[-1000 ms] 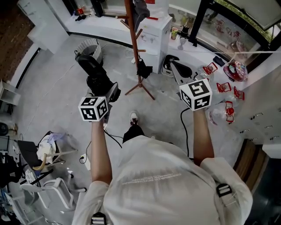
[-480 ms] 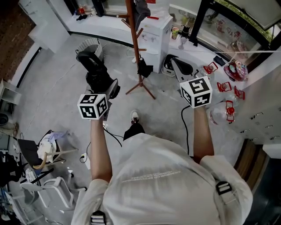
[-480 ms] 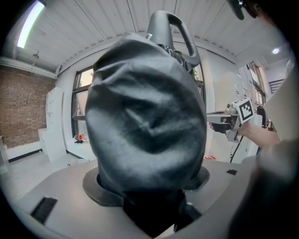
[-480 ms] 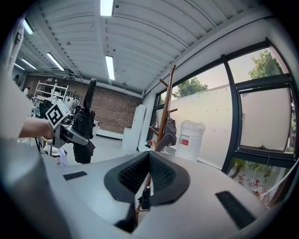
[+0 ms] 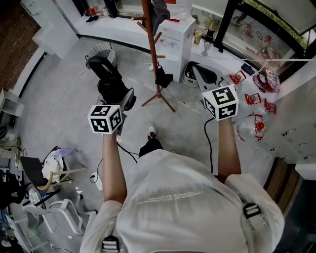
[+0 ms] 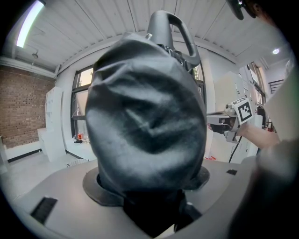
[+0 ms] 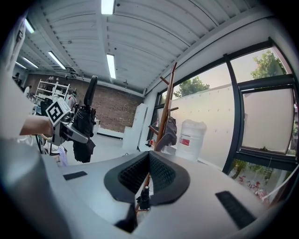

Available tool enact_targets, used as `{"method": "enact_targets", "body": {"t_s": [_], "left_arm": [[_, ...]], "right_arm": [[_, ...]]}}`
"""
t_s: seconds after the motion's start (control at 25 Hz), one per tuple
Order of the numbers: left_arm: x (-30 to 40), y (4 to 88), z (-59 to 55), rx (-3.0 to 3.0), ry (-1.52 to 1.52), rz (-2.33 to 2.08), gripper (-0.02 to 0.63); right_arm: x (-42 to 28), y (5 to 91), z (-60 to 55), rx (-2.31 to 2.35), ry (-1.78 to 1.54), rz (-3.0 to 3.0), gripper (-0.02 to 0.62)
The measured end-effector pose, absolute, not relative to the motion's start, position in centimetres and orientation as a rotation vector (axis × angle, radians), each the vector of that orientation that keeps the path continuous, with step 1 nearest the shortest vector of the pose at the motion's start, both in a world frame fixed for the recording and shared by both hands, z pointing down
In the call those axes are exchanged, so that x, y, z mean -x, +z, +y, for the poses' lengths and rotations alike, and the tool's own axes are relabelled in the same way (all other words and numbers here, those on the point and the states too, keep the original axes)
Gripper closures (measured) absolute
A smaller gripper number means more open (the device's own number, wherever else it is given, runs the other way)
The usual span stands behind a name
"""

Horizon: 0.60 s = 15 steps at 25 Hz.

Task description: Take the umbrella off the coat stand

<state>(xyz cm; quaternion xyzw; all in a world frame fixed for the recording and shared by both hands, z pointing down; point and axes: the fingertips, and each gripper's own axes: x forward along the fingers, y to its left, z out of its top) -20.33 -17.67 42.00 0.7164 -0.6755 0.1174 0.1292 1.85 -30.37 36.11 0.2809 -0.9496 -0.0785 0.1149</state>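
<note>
A black folded umbrella [image 5: 106, 79] is clamped in my left gripper [image 5: 120, 99] and points away from me over the floor, left of the coat stand and clear of it. In the left gripper view the umbrella [image 6: 147, 126] fills the picture, its looped handle on top, with the left gripper [image 6: 149, 189] shut on its lower end. The brown wooden coat stand [image 5: 150, 49] rises ahead between my hands. My right gripper [image 5: 201, 78] hovers to the stand's right; its pads [image 7: 161, 175] meet with nothing between them. The right gripper view shows the stand [image 7: 164, 109] ahead and the umbrella [image 7: 85, 126] at the left.
A grey garment [image 5: 158, 12] and a small black item [image 5: 162, 76] hang on the stand. A white water dispenser [image 5: 177, 37] stands behind it. Red objects [image 5: 256, 108] lie on the counter at right. White chairs [image 5: 54, 207] and clutter sit at lower left; a black cable [image 5: 207, 143] crosses the floor.
</note>
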Motion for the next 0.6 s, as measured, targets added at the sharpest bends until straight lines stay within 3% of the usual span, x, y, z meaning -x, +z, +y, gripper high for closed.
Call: {"method": "enact_targets", "body": {"t_s": [0.6], "left_arm": [[22.3,43.6,-18.9,-2.011,0.375,-1.962,0.288]], "right_arm": [[-0.2,36.8,-32.2,-0.796,-0.225,-2.784,0.578]]}}
